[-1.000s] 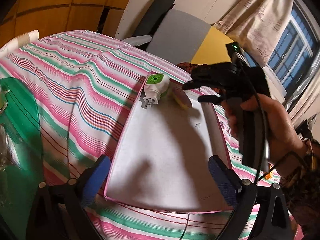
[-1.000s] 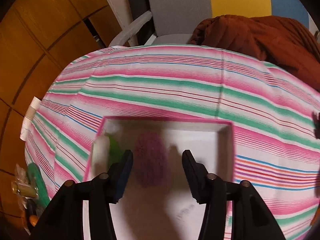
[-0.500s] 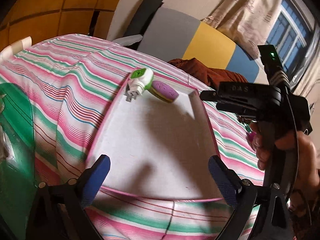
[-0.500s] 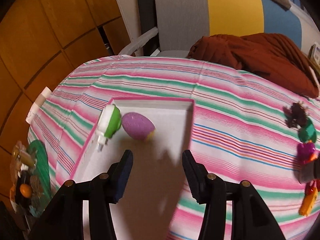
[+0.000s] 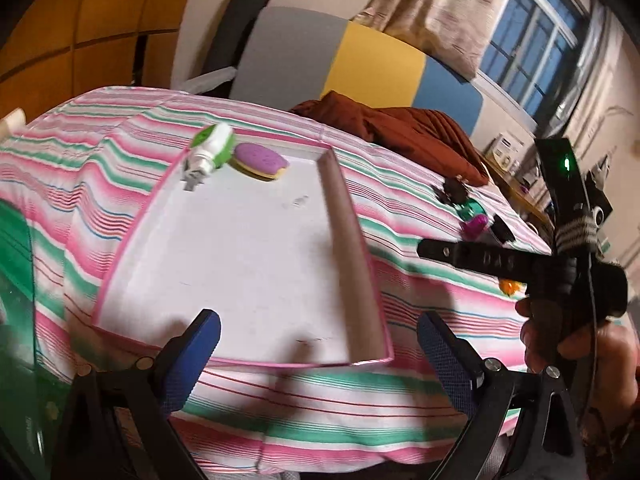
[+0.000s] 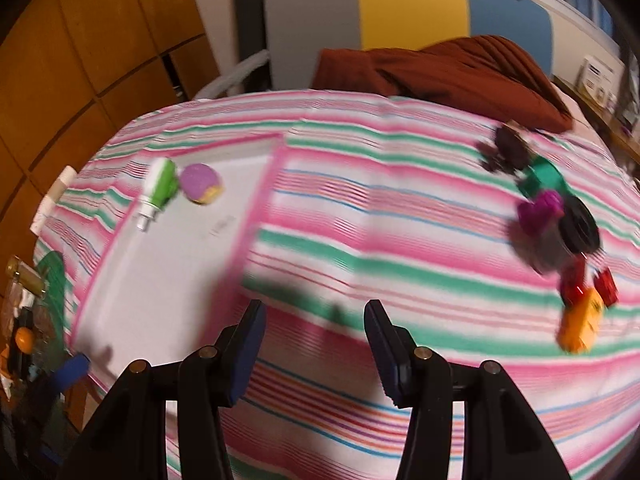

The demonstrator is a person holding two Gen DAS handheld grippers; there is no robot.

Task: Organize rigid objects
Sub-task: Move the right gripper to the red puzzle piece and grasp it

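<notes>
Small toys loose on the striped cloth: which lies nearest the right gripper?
The orange blocky toy, lowest in the cluster; the red, purple and green pieces lie farther.

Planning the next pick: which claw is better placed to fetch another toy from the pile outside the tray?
Right. The right claw is open, empty, and faces the toy pile. The left claw hovers over the tray.

Black hand-held gripper (image 5: 318,350) frames, blue pads, silver screws, green LED
</notes>
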